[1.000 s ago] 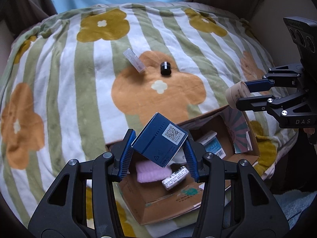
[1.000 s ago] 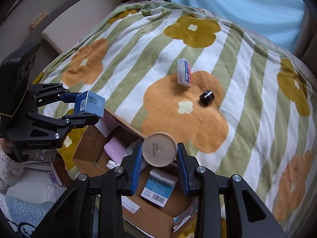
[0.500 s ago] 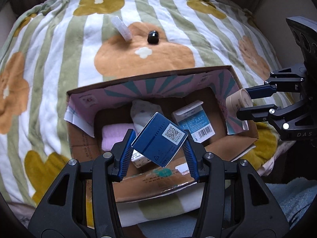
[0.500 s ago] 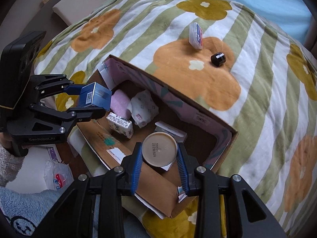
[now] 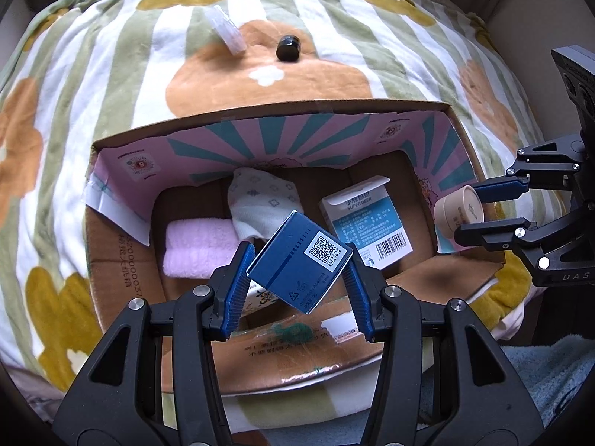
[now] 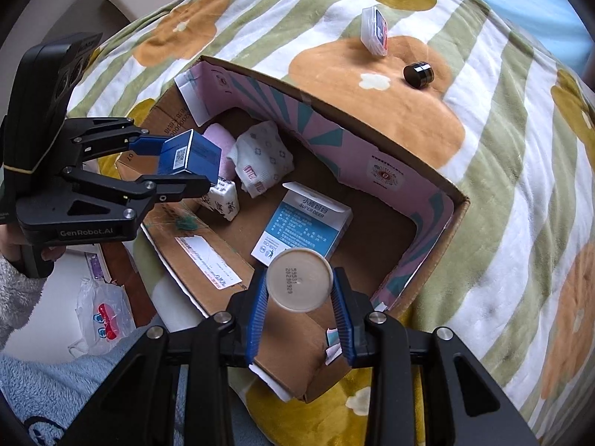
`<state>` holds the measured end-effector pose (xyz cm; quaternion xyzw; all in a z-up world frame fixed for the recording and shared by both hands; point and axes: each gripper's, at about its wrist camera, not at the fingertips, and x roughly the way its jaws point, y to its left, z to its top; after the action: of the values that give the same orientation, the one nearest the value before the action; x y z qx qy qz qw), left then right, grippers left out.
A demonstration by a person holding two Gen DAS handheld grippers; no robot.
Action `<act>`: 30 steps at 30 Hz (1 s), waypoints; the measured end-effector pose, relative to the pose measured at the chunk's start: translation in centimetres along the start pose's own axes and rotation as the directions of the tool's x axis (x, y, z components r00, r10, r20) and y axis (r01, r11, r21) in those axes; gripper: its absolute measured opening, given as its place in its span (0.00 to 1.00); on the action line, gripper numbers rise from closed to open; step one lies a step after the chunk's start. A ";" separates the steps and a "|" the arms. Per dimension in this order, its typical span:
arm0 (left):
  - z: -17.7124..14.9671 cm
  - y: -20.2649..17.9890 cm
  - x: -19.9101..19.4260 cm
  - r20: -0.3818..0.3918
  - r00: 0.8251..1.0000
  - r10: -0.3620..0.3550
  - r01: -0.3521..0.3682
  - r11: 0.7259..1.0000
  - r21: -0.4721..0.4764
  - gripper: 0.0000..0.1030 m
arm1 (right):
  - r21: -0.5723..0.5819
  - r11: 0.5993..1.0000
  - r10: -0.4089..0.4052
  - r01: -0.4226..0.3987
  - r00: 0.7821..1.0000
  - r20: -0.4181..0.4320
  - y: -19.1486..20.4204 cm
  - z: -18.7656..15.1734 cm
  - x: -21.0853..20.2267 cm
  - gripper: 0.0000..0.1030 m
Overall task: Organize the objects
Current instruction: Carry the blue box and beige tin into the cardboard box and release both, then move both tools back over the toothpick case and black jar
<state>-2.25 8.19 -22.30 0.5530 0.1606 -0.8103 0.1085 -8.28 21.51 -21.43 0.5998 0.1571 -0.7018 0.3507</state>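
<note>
My left gripper (image 5: 299,275) is shut on a dark blue box (image 5: 297,260) with a QR label, held over the near left part of an open cardboard box (image 5: 308,133). It also shows in the right wrist view (image 6: 189,156). My right gripper (image 6: 300,293) is shut on a beige round tub (image 6: 299,284), held over the box's near right corner; the tub also shows in the left wrist view (image 5: 459,213). Inside the box lie a pink towel (image 5: 197,247), a white patterned sock (image 5: 264,200) and a white and blue carton (image 5: 366,223).
On the flowered blanket (image 5: 93,85) beyond the box lie a clear plastic case (image 5: 227,31) and a small black cylinder (image 5: 288,48). A small patterned packet (image 6: 223,200) lies in the box. A plastic bag (image 6: 100,314) lies on the floor to the left.
Both grippers have drawn back and risen toward the box's near side with their loads. The box's inside has come into fuller view. Both stay shut.
</note>
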 end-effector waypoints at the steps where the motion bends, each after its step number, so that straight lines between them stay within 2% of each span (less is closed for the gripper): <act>1: 0.1 -0.1 0.1 -0.001 1.000 0.003 -0.003 1.000 0.005 0.43 | -0.001 1.000 0.003 -0.003 1.000 0.002 -0.1 0.0 0.1 0.30; 7: 0.7 -0.2 -0.1 -0.003 1.000 0.016 -0.016 0.999 0.031 0.44 | -0.011 1.000 0.023 -0.023 1.000 0.007 -0.1 0.1 0.5 0.30; 9: 0.9 0.1 -0.4 -0.004 1.000 0.012 -0.012 1.000 0.019 0.57 | 0.003 0.999 0.036 -0.036 0.999 -0.003 -0.1 0.3 0.7 0.32; 10: 1.0 0.2 -0.5 -0.003 1.000 0.014 -0.014 1.000 0.011 0.86 | 0.011 0.999 0.033 -0.033 0.999 0.000 -0.2 0.2 0.7 0.36; 11: 1.1 0.4 -0.8 0.003 1.000 0.015 -0.015 1.000 0.003 0.99 | 0.017 0.999 0.029 -0.029 1.000 0.005 -0.2 0.2 0.6 0.53; 12: 1.2 0.7 -1.1 0.018 1.000 0.006 -0.006 1.000 -0.006 1.00 | 0.023 0.999 0.028 -0.028 1.000 0.001 -0.3 0.1 0.6 0.74; 13: 1.3 0.9 -1.2 0.014 1.000 0.000 0.000 1.000 -0.012 1.00 | 0.032 0.999 0.031 -0.031 1.000 0.000 -0.3 0.1 0.5 0.80; 14: 1.4 1.1 -1.3 0.010 1.000 0.000 0.000 1.000 -0.016 1.00 | 0.041 0.999 0.035 -0.035 0.999 0.001 -0.5 0.0 0.4 0.82; 30: 1.0 1.2 -3.2 0.021 1.000 0.015 -0.015 1.000 0.019 1.00 | 0.043 0.999 0.018 -0.018 1.000 -0.003 0.0 0.2 -0.6 0.82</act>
<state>-1.52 6.67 -19.21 0.5466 0.1473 -0.8169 0.1110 -8.39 21.53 -20.84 0.6097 0.1371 -0.7010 0.3437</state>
